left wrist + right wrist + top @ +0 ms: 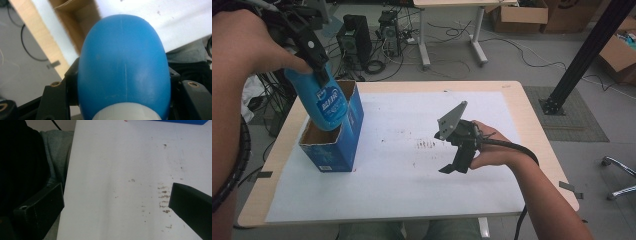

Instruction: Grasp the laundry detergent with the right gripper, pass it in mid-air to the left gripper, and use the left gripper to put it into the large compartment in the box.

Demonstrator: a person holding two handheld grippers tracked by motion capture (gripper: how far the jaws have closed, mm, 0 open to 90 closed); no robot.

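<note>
left tool [318, 70] grips bottle [326, 102] above box [334, 145]; right tool [457, 162] spread, mid-sheet

The bottle [326, 102] hangs partly inside the open box [334, 145] at the table's [512, 90] left, beside the sheet [402, 185].

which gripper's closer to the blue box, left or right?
Left. The left gripper holds the blue bottle right over the open blue box. The right gripper hovers well off to the side, jaws open over the white sheet.
</note>
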